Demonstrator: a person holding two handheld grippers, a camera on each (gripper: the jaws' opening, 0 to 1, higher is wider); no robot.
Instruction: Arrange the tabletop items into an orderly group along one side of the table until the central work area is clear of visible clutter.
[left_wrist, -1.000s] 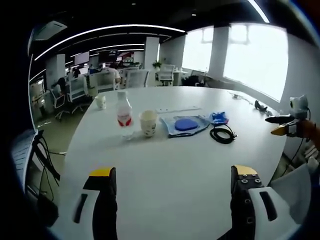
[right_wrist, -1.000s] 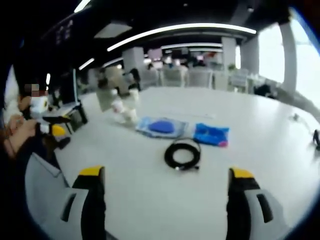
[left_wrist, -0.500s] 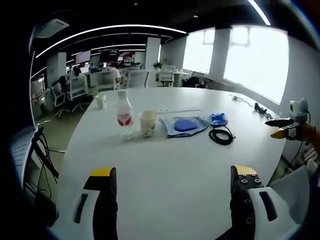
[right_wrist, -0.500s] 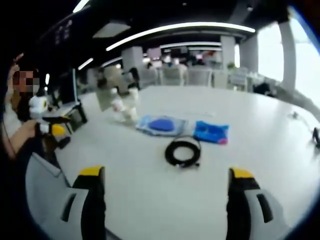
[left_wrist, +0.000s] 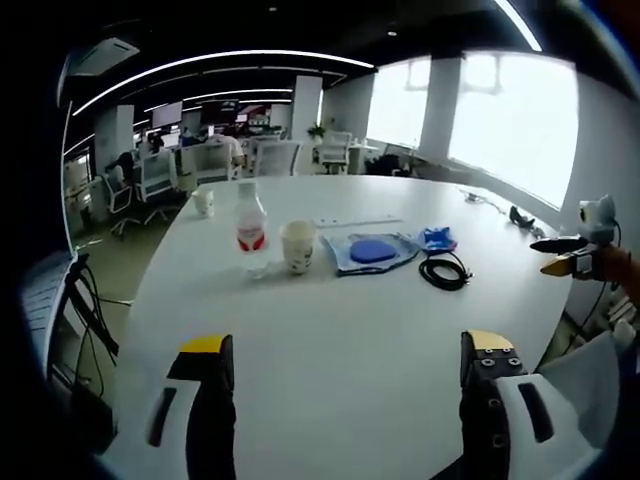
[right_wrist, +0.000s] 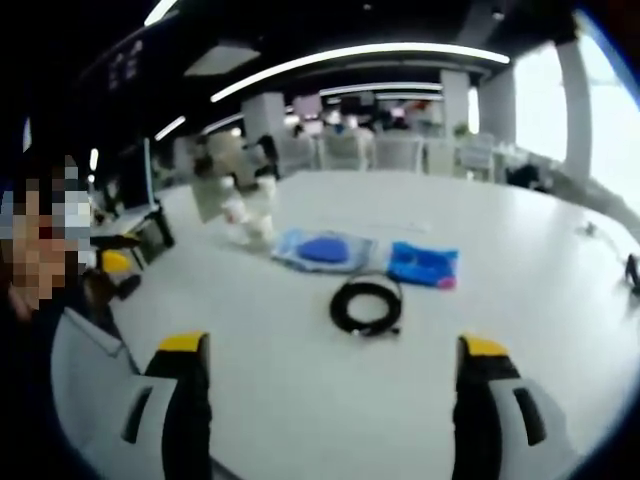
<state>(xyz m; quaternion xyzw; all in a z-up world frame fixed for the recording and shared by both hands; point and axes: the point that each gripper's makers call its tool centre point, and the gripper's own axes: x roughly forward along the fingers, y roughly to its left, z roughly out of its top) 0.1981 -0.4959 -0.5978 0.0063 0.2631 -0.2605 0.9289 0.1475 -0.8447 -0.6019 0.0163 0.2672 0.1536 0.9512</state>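
On the white round table, the coiled black cable serves as the landmark for the clutter. In the left gripper view, a blue crumpled bag lies just beyond the cable, and a clear pouch holding a blue round object sits just beside the cable on its left. Further left of the pouch stands a paper cup, then a water bottle with a red label, both upright. A second small cup stands well apart from the cable, near the table's far left edge. The left gripper hovers above the bare near part of the table, its yellow-tipped jaws wide apart with nothing between them. At the right edge of this view, the right gripper shows beyond the table rim.

In the right gripper view, the cable lies closest, with the blue bag just behind it on the right and the pouch behind it on the left; the bottle and cup appear blurred further back. The right gripper holds its jaws spread, empty, short of the cable. The left gripper's yellow tip shows at the left of this view.
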